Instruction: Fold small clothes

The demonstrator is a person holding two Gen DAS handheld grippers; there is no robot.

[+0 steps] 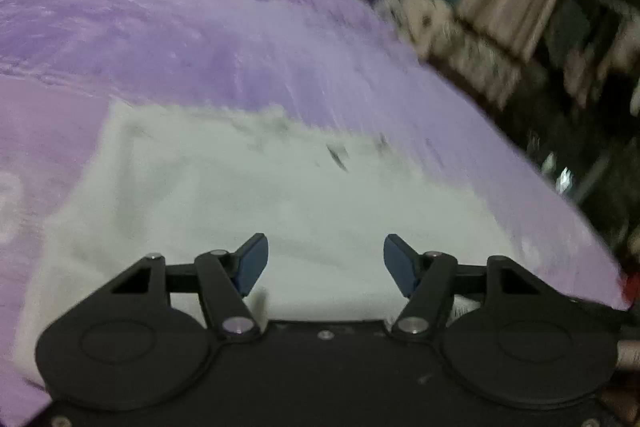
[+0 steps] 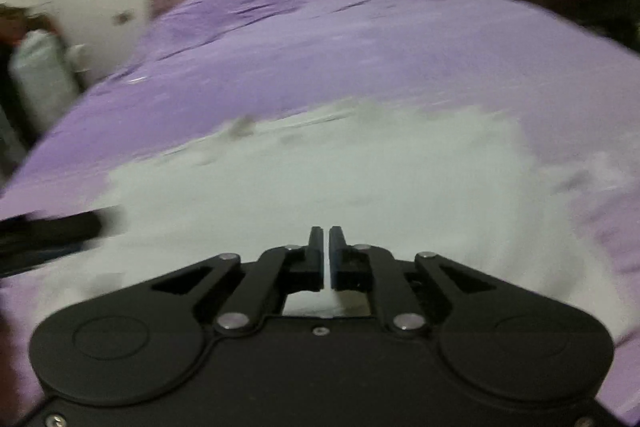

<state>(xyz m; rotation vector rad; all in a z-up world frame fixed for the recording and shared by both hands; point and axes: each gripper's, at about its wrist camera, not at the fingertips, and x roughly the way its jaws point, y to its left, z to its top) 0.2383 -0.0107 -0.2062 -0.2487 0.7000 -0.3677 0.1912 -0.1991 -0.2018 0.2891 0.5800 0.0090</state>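
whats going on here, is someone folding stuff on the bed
Yes. A person holding a gripper in each hand is working on a white garment spread on a bed with a purple sheet. The right gripper is shut, with a sliver of white cloth showing between its fingers, so it seems to have pinched the near edge. The left gripper is open above the cloth and holds nothing. Both views are blurred by motion, so the fold looks just begun.
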